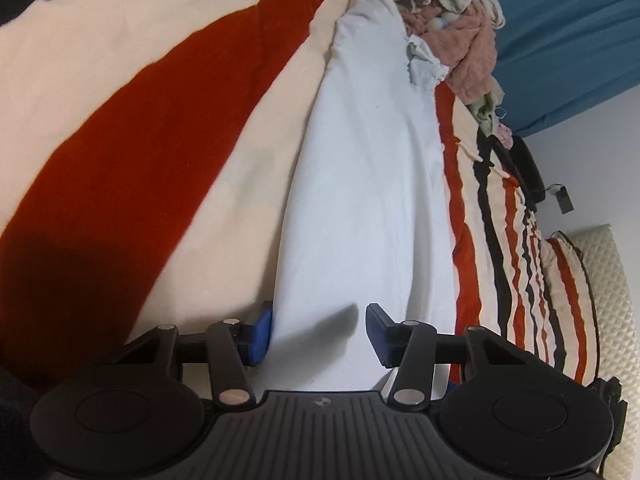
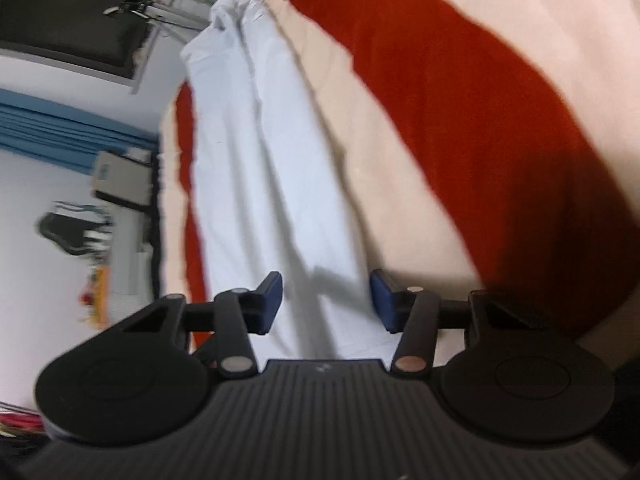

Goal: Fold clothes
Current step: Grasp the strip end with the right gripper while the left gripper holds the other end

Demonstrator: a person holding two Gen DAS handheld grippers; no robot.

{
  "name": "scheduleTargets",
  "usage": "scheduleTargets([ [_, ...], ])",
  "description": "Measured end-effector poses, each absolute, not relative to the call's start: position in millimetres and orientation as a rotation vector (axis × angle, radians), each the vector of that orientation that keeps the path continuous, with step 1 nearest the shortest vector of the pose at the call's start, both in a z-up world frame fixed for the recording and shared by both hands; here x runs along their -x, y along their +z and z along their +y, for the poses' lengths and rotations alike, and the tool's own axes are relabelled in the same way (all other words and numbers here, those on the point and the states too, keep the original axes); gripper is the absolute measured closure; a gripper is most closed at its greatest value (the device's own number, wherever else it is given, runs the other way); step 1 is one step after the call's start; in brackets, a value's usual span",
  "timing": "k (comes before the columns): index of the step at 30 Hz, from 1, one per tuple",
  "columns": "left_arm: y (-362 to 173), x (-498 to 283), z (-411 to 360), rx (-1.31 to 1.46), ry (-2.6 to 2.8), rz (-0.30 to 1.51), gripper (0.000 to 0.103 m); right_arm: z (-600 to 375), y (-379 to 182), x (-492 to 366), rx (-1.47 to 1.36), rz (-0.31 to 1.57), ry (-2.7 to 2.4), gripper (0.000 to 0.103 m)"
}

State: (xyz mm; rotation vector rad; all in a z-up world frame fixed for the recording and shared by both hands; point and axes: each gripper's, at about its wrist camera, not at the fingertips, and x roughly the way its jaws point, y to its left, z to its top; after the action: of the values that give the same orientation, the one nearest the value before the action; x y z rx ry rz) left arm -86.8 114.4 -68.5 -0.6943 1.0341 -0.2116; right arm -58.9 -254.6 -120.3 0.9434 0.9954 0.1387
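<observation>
Two grippers, both mine, both spread wide, holding nothing. Left gripper (image 1: 320, 330) low centre of frame, blue pads either side of white garment (image 1: 368, 200). Garment lies as long strip on striped bedcover (image 1: 132, 152), running from bottom centre to top centre. Clothes pile (image 1: 452, 20) at its far end, upper right. Right gripper (image 2: 326, 300) low centre in rt view, over near end of same garment (image 2: 264, 184); view blurred.

Under my tools lies a cream bedspread (image 1: 248, 184) with broad red stripes, a blue curtain (image 1: 568, 28) beyond and a quilted headboard (image 1: 608, 280) nearby.
</observation>
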Motion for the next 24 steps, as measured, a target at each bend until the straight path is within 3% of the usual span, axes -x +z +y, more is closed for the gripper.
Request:
scheduleTargets([
  [3,-73.6,86.6,109.7,0.684,-0.228,1.054,0.042,-252.6,-120.8,61.5,-0.895,0.997,0.091,0.053],
  [7,-76.9,87.1,104.1,0.655,-0.243,1.068,0.045,-251.0,-126.2,58.4,-0.906,1.055,0.124,0.051],
  [9,-77.8,89.9,104.3,0.657,-0.234,1.059,0.055,-248.0,-126.2,59.0,-0.904,1.072,0.152,0.052],
  [11,-79.5,91.9,104.4,0.667,-0.211,1.049,0.081,-245.9,-124.4,62.9,-0.899,1.069,0.167,0.06],
  [12,-78.8,92.7,106.2,0.692,-0.22,1.036,0.085,-244.8,-123.3,65.1,-0.892,1.067,0.165,0.081],
  [13,-78.0,93.4,108.1,0.717,-0.23,1.022,0.093,-245.1,-121.7,68.6,-0.894,1.054,0.156,0.092],
  [15,-75.2,96.2,113.5,0.777,-0.247,0.988,0.095,-249.4,-115.4,77.2,-0.921,1.001,0.146,0.096],
  [24,-17.2,133.9,137.3,1.07,-0.363,0.726,0.097,-281.3,-42.9,110.6,-1.089,0.687,0.319,0.097],
])
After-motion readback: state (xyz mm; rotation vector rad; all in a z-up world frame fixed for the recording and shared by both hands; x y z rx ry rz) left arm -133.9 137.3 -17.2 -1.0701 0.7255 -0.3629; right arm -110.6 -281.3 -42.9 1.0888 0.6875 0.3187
